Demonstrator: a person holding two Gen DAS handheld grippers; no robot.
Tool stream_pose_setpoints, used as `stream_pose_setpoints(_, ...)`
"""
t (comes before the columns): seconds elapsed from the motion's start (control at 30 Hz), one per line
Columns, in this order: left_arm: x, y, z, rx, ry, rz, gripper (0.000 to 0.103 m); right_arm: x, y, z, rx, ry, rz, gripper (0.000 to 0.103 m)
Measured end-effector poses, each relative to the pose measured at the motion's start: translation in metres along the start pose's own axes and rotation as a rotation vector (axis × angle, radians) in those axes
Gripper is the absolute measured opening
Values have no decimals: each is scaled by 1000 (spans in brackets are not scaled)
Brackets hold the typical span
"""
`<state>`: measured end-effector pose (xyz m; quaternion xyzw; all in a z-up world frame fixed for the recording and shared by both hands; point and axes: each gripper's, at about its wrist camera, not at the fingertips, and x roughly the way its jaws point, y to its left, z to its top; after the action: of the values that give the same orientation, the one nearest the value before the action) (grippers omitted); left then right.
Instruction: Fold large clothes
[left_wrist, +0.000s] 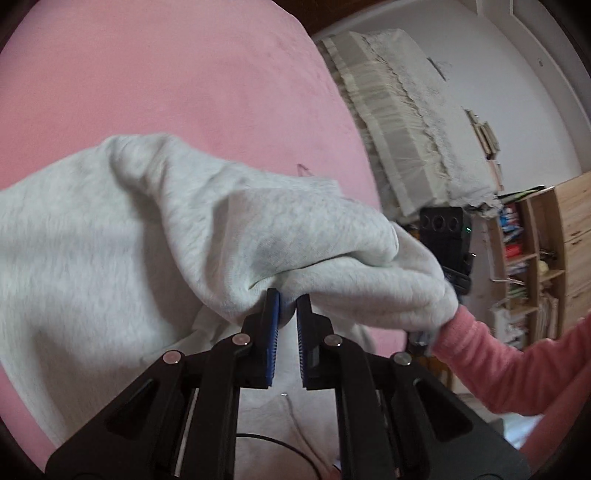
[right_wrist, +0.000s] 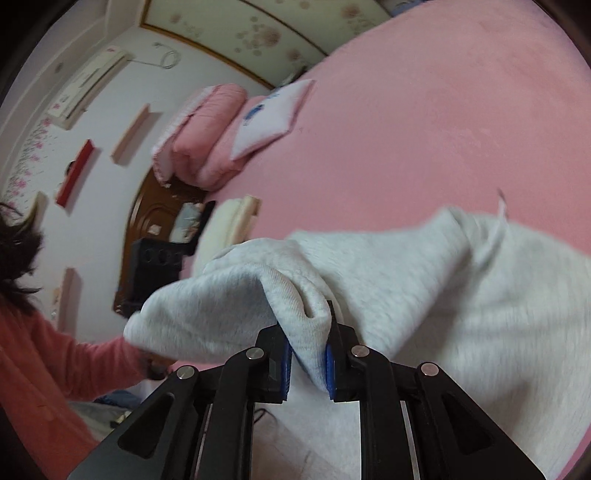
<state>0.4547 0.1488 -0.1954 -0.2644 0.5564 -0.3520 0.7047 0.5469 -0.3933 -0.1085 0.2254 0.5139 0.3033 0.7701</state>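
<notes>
Pink bed (left_wrist: 166, 92) fills frame top. Sweatshirt (left_wrist: 92, 240) bunched mid-frame, lifted, unfolded (early stage). Left gripper (left_wrist: 288, 295) and right gripper (right_wrist: 308, 332) both clamped on fabric.

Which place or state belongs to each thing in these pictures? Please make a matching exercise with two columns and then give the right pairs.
Column one:
1. grey garment
2. pink bed cover
3. folded pink quilt
4. air conditioner

Column two:
A. mounted high on the white wall
B. pinched by both the left gripper and the right gripper
C. stacked near the dark wooden headboard
D. spread flat under the garment

Right pairs: 1-B, 2-D, 3-C, 4-A
</notes>
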Motion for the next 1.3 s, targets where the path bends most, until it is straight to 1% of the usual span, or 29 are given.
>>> stream_pose_setpoints(0.03,6,-4,-14,1,-15,25,6,-2,-9,-10,24,8,-25,20)
stream_pose_setpoints(0.1,15,-9,-40,-10,-32,90,7,5,-12,-34,60,15,-93,38)
stream_pose_setpoints(0.17,30,-18,-56,-20,-8,150,12,5,-12,-53,76,22,-159,38)
stream_pose_setpoints(0.2,35,-25,-65,-22,29,192,22,3,-11,-61,83,19,-187,38)
stream_pose_setpoints(0.23,41,-32,-80,-27,68,219,38,-1,-11,-62,92,16,-215,38)
stream_pose_setpoints(0.27,42,-40,-93,-34,98,232,49,-7,-9,-66,108,17,-231,39)
stream_pose_setpoints(0.3,41,-47,-99,-43,110,235,61,-14,-8,-69,129,18,-237,45)
stream_pose_setpoints(0.33,39,-51,-104,-49,111,227,61,-21,-7,-72,158,21,-233,51)
stream_pose_setpoints(0.37,33,-60,-109,-59,102,217,61,-30,-8,-74,181,21,-220,71)
stream_pose_setpoints(0.4,28,-70,-113,-74,91,204,61,-37,-6,-78,212,13,-187,95)
stream_pose_setpoints(0.43,26,-72,-110,-87,78,194,61,-51,-3,-80,252,-15,-138,100)
stream_pose_setpoints(0.5,20,-88,-97,-137,20,189,61,-52,22,-84,289,-74,-92,100)
stream_pose_setpoints(0.53,15,-96,-70,-159,-1,192,61,-60,27,-85,313,-104,-88,100)
stream_pose_setpoints(0.57,18,-98,-66,-185,-28,183,61,-63,34,-84,330,-117,-82,100)
stream_pose_setpoints(0.6,24,-94,-61,-211,-40,182,62,-58,40,-85,354,-124,-74,100)
stream_pose_setpoints(0.63,32,-89,-54,-240,-43,195,62,-39,57,-93,370,-131,-56,100)
stream_pose_setpoints(0.7,47,-70,-42,-309,-27,287,62,-12,74,-98,410,-122,-67,100)
stream_pose_setpoints(0.73,46,-55,-40,-350,-10,341,62,-5,70,-98,435,-106,-106,100)
stream_pose_setpoints(0.77,53,-49,-41,-392,-4,373,62,11,83,-104,459,-92,-148,100)
stream_pose_setpoints(0.83,70,-38,-43,-473,-11,367,62,44,82,-112,521,-77,-211,99)
stream_pose_setpoints(0.9,87,-31,-47,-529,-27,338,62,70,68,-122,583,-46,-264,91)
stream_pose_setpoints(0.93,89,-31,-48,-531,-49,339,60,79,62,-123,602,-42,-284,89)
stream_pose_setpoints(0.97,90,-30,-53,-519,-67,345,56,84,60,-122,604,-51,-316,81)
stream_pose_setpoints(1.03,84,-37,-55,-463,-100,381,37,80,65,-116,549,-120,-361,56)
stream_pose_setpoints(1.07,83,-48,-56,-420,-121,402,32,79,68,-114,513,-157,-356,25)
stream_pose_setpoints(1.1,85,-60,-60,-395,-142,406,22,77,70,-111,498,-176,-355,19)
stream_pose_setpoints(1.13,83,-71,-63,-366,-170,411,7,75,71,-110,492,-187,-340,18)
stream_pose_setpoints(1.2,73,-90,-66,-310,-209,419,6,63,74,-109,478,-213,-282,15)
stream_pose_setpoints(1.3,53,-116,-77,-282,-260,406,5,45,81,-119,468,-267,-153,15)
